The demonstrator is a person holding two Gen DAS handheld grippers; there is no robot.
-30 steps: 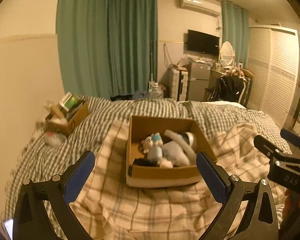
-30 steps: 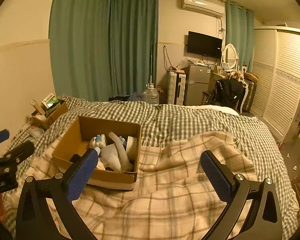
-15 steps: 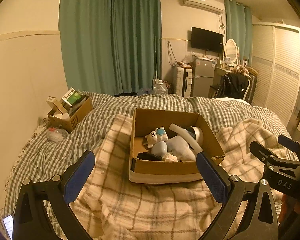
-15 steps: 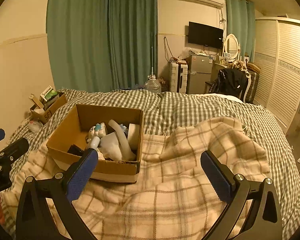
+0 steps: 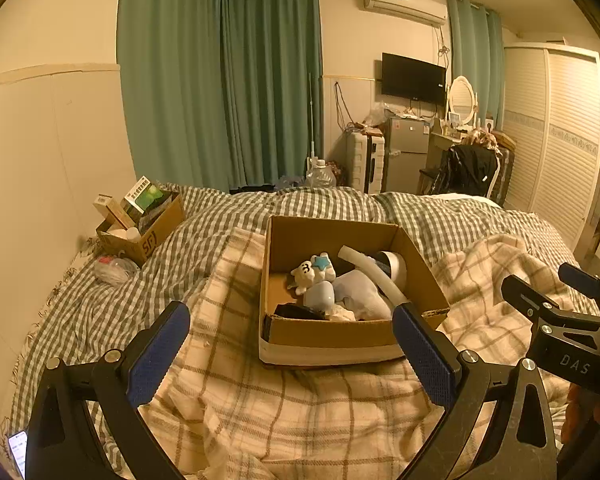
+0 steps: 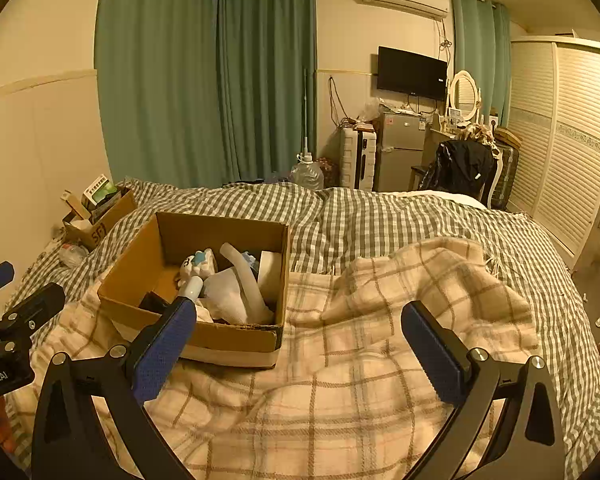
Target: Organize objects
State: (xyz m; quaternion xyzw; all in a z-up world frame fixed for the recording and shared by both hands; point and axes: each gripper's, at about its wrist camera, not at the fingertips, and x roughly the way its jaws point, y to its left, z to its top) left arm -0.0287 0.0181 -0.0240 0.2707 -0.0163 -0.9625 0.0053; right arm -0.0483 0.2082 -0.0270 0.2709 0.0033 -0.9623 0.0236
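Left gripper [image 5: 290, 350]: I see its jaws spread wide, holding nothing.
Right gripper [image 6: 298, 346]: spread too, nothing held.
Cardboard box [image 5: 332, 334]: on the plaid blanket [image 6: 340, 392], straight ahead of my left gripper, ahead-left of my right.

Cardboard box [image 5: 352, 336] on plaid blanket [image 5: 292, 408]; plush toy [image 5: 312, 274], hose [image 5: 374, 276] inside; smaller box [image 5: 148, 232] far left.

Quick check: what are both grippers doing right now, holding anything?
Left gripper: jaws open, holding nothing, short of the cardboard box.
Right gripper: jaws open, holding nothing, above the plaid blanket.
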